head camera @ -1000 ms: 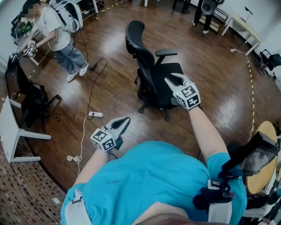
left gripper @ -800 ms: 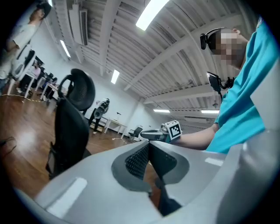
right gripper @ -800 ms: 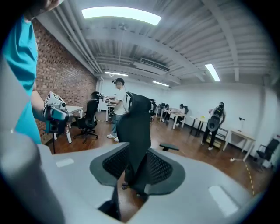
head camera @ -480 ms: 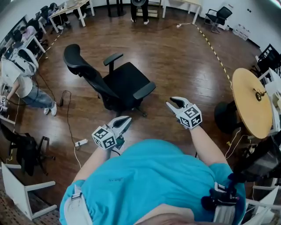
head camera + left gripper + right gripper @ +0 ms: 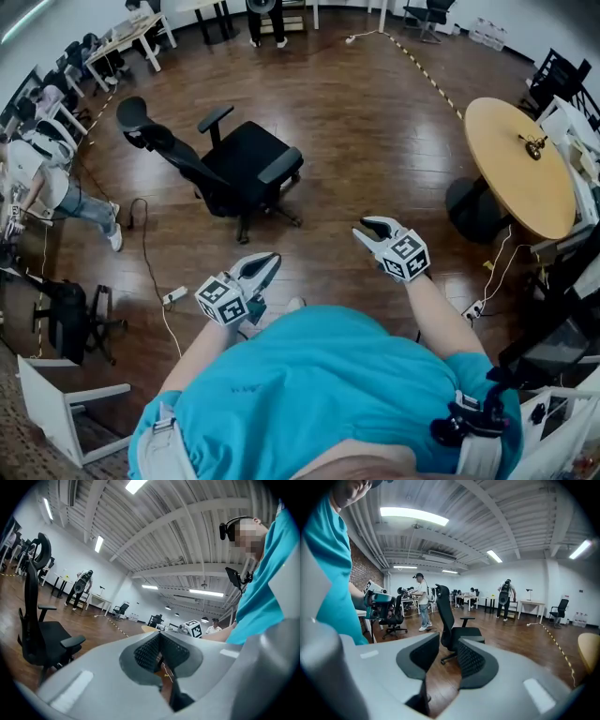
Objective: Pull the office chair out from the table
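office chair (image 5: pixel 246 157) — well apart, beyond left tongs (image 5: pixel 269 262) and right tongs (image 5: pixel 363 229)

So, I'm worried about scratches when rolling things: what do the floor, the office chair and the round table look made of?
Floor: dark wood planks, glossy, with board lines and light glare.
Office chair: black, likely plastic frame, matte fabric or mesh seat, unclear which.
Round table: pale wood-look top, matte.
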The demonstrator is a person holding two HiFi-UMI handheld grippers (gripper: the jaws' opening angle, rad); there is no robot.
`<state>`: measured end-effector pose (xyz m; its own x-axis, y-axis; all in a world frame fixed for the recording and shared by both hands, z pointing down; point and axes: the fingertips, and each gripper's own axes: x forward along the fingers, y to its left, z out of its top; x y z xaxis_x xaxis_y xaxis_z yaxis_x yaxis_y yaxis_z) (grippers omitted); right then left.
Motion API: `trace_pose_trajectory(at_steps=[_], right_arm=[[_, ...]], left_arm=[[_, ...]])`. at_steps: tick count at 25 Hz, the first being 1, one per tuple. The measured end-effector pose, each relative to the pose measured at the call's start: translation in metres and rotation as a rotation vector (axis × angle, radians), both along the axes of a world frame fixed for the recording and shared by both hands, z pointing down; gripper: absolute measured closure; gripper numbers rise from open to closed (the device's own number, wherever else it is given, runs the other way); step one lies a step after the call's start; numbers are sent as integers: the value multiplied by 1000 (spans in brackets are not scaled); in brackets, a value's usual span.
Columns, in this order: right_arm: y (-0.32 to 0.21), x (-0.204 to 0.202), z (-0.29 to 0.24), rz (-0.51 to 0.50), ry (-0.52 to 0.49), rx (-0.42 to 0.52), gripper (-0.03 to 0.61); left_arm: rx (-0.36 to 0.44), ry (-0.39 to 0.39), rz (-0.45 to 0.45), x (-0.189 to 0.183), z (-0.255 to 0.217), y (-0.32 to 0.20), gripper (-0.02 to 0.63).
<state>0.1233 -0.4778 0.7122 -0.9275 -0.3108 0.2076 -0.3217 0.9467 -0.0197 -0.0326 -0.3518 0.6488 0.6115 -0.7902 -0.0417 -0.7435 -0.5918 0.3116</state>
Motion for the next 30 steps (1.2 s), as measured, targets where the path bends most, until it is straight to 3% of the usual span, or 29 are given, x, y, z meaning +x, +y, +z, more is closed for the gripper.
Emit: trace_pose_trajectory(at_steps=[5, 11, 16, 20, 30], right_arm=[[34, 4, 31, 2, 4, -14, 459], [119, 26, 22, 43, -11, -40, 459], [223, -25, 10, 38, -55, -50, 459], [285, -62, -9, 12, -34, -34, 459], [359, -57, -29, 85, 35, -16, 459]], left_arm=[[0, -18, 20, 6, 26, 32, 613], [46, -42, 44, 16, 5, 119, 613], [46, -51, 92, -18, 6, 221, 613], [31, -33, 83, -51, -1, 273, 613], [60, 32, 136, -69, -4, 341, 613]])
